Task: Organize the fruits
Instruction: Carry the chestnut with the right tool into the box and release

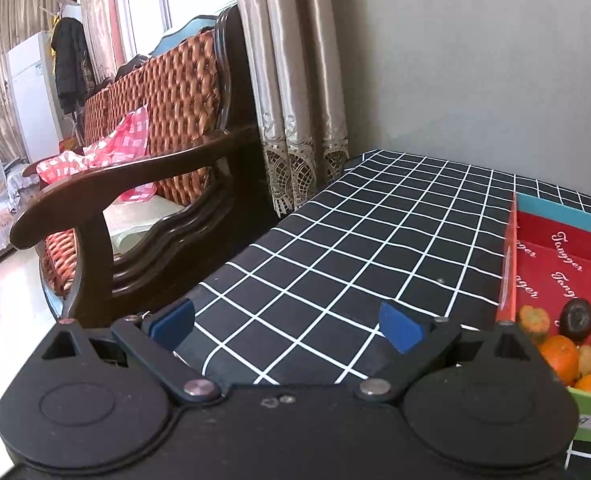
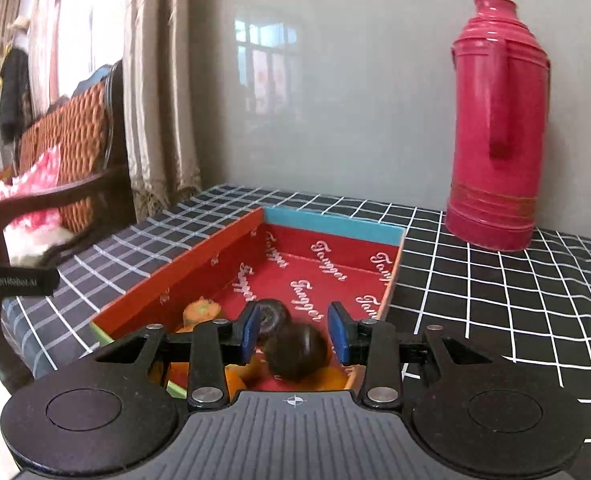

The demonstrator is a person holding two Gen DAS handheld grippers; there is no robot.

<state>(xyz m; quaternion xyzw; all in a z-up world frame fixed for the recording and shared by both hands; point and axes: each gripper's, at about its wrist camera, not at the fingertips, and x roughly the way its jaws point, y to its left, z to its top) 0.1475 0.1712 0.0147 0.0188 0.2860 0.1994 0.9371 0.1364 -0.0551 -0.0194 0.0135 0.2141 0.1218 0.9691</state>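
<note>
A red box [image 2: 199, 276] with white script and a blue far wall lies on the checked table; it also shows in the left wrist view [image 1: 551, 256]. Its near end holds several oranges [image 1: 559, 356] and dark round fruits [image 1: 576, 319]. My right gripper [image 2: 295, 334] hovers over that end, its blue pads [image 2: 338, 332] apart around a dark brown fruit [image 2: 295, 352] without pressing it. A second dark fruit [image 2: 273, 316] lies just beyond. My left gripper [image 1: 287, 326] is wide open and empty over the tablecloth, left of the box.
A tall pink thermos [image 2: 499, 136] stands at the back right by the grey wall. The black-and-white checked tablecloth [image 1: 359, 240] covers the table. A dark wooden sofa [image 1: 143, 184] with a woven back stands left of the table, beside curtains [image 1: 295, 92].
</note>
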